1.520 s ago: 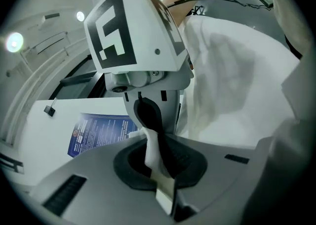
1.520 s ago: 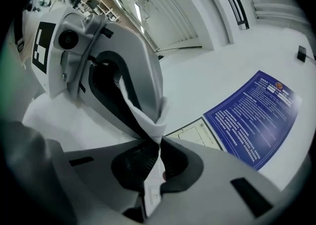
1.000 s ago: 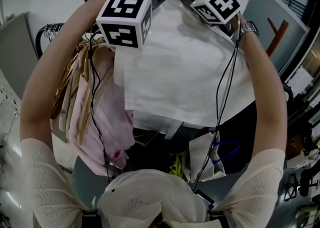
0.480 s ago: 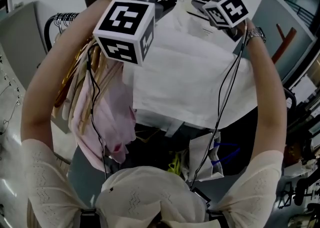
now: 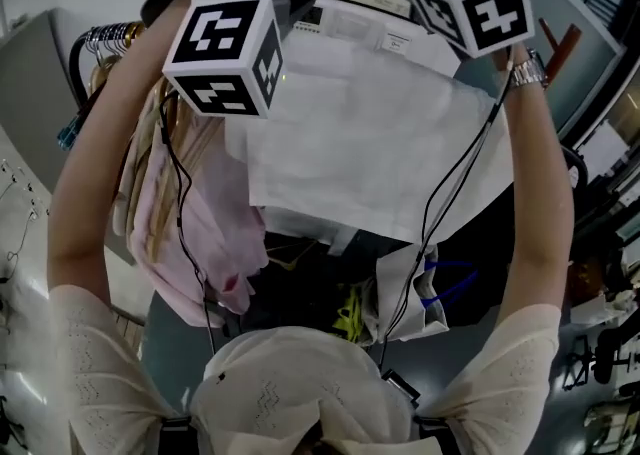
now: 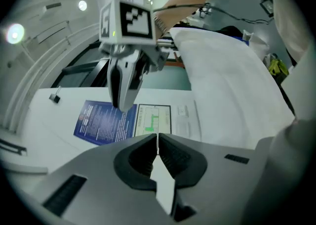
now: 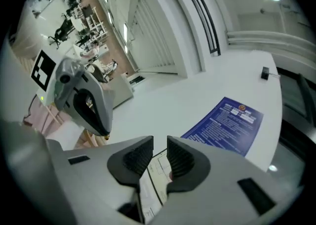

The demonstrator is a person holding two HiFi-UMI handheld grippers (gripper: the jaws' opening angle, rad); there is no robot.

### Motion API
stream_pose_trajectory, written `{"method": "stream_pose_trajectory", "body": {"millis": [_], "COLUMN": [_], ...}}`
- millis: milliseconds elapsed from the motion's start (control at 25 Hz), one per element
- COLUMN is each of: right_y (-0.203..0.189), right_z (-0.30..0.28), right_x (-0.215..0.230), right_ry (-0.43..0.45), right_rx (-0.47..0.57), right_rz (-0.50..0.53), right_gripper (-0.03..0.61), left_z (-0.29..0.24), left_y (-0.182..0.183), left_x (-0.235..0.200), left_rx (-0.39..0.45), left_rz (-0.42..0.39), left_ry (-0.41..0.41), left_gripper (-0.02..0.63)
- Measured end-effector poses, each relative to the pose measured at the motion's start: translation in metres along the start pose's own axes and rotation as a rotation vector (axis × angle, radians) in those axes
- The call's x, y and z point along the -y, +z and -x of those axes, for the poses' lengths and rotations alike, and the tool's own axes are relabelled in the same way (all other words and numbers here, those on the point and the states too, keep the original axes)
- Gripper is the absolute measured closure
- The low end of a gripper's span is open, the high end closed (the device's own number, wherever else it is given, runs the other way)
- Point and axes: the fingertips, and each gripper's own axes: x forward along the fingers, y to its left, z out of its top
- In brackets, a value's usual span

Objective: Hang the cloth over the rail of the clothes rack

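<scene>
White cloth point(image 5: 380, 143) held spread, high, right of pink garments point(image 5: 215, 243), likely so top edge can be carried over rail point(image 5: 80, 53) at far left. Left gripper point(image 6: 158, 137) clamped on one corner, right gripper point(image 7: 160, 150) pinched on other. Blue poster point(image 6: 103, 120) beyond.

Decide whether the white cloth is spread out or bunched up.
Spread out. In the head view the cloth forms one broad, flat sheet with a nearly straight lower edge, not a bundle.
</scene>
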Motion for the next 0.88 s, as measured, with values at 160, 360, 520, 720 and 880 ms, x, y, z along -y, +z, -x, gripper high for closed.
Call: {"method": "stream_pose_trajectory", "body": {"millis": [160,360,520,720,880], "right_y": [0.018,-0.003,-0.024,-0.062,-0.089], "right_z": [0.057,0.124,0.160,0.196,0.212], "right_x": [-0.014,-0.054,-0.092,-0.127,-0.164], "right_ry": [-0.132,-0.204,-0.244,-0.422,-0.479], "right_rx": [0.035,0.049,0.098,0.170,0.172], "right_rz": [-0.009,-0.120,-0.266,-0.451,-0.555], "right_gripper": [0.486,0.486,0.486,0.486,0.522], "left_z": [0.021,0.064,0.084,0.096,0.101], "left_y": [-0.004,0.018,0.039,0.061,0.081], "left_x": [-0.013,-0.008,0.008,0.078,0.125], "left_rx": [-0.069,-0.004,0.118,0.181,0.261], "left_rz": [0.211,0.445,0.663,0.784,0.949], "left_ry": [0.108,0.193,0.238,0.253,0.267], "left_gripper": [0.595,0.595,0.595,0.595,0.597]}}
